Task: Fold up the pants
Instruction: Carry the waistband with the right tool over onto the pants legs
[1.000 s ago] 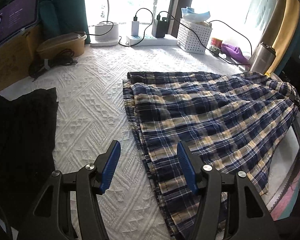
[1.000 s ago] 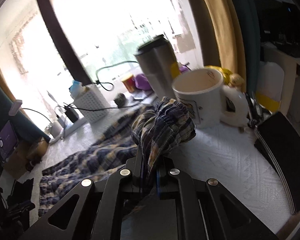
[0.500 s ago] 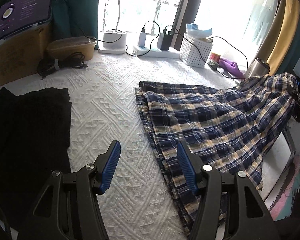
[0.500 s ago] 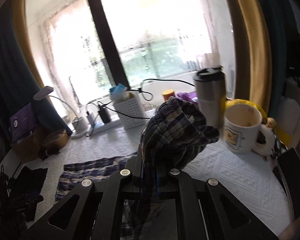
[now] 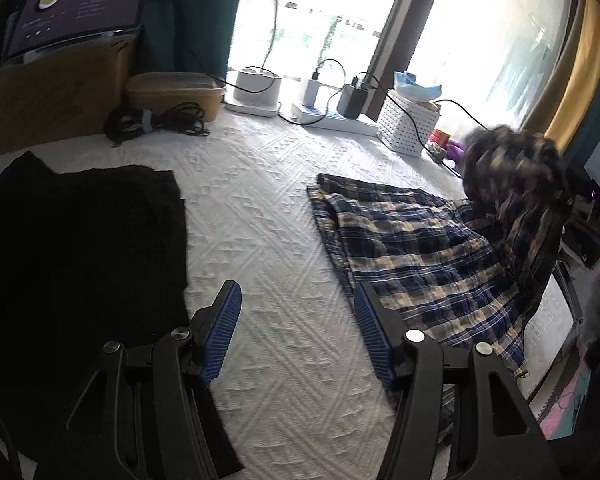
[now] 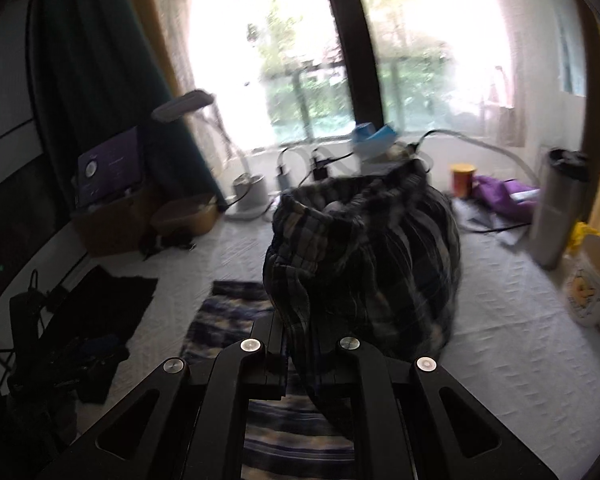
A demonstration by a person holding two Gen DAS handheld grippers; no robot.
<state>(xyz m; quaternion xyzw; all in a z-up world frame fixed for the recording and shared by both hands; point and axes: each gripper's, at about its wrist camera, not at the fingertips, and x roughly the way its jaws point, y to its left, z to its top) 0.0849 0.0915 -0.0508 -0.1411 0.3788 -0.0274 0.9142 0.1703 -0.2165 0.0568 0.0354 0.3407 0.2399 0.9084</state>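
Note:
Blue, black and cream plaid pants (image 5: 416,248) lie on the white quilted bed cover (image 5: 260,208), their far end lifted into a blurred bunch at the right. In the right wrist view that bunch of plaid pants (image 6: 364,256) hangs up in front of the camera, with my right gripper (image 6: 300,344) shut on the cloth. My left gripper (image 5: 296,320) hovers open over the bare cover just left of the pants' near edge, nothing between its blue pads (image 5: 220,332).
A black garment (image 5: 80,248) lies flat at the left of the cover. Along the window stand a power strip (image 5: 328,118), a white basket (image 5: 410,124), a tan tub (image 5: 176,92) and cables. A steel tumbler (image 6: 560,208) and white mug (image 6: 592,284) stand at the right.
My right gripper has carried the pants' end up and leftward over the rest of the cloth, swinging away from the mug. The left gripper has drifted left off the pants' edge, still open.

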